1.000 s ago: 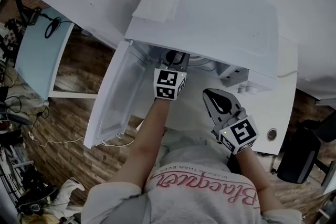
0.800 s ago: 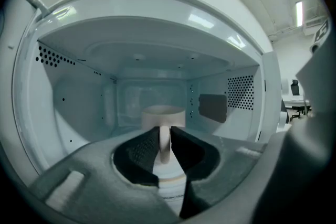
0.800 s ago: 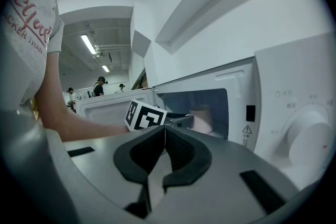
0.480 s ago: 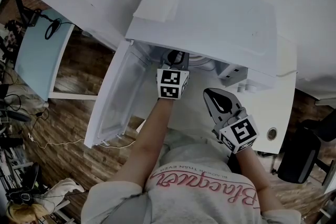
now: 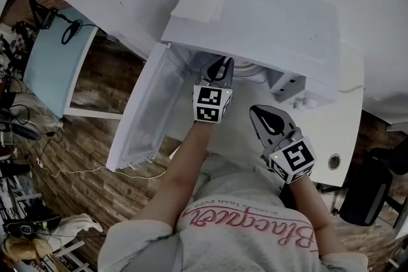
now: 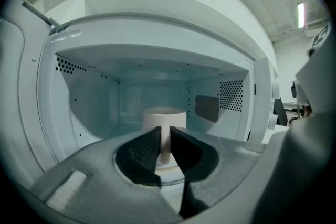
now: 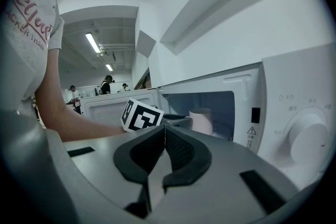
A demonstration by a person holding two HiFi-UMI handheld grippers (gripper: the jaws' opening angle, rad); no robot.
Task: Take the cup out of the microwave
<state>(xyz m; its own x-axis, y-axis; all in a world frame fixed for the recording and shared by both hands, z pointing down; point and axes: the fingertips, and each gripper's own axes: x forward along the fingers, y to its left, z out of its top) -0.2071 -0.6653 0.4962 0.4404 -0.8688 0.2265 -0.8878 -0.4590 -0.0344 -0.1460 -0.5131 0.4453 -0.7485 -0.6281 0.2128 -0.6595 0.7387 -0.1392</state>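
Now the left gripper [image 6: 165, 132] reaches into the open microwave [image 6: 79, 102]. Its jaws have just been closing and stand at a narrow gap, clamped on the handle of the white cup [image 6: 164, 114], which stands upright near the middle of the cavity. Outside, the right gripper [image 7: 165, 132] hangs before the control panel [image 7: 302, 134], jaws pressed together on nothing, and the door [image 5: 143, 114] stands swung wide to the left.

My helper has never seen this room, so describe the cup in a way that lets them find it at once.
Find the white microwave, its door swung open to the left. Look inside it: the cup stands upright in the middle. It is plain, pale and round, and the only loose thing in there.
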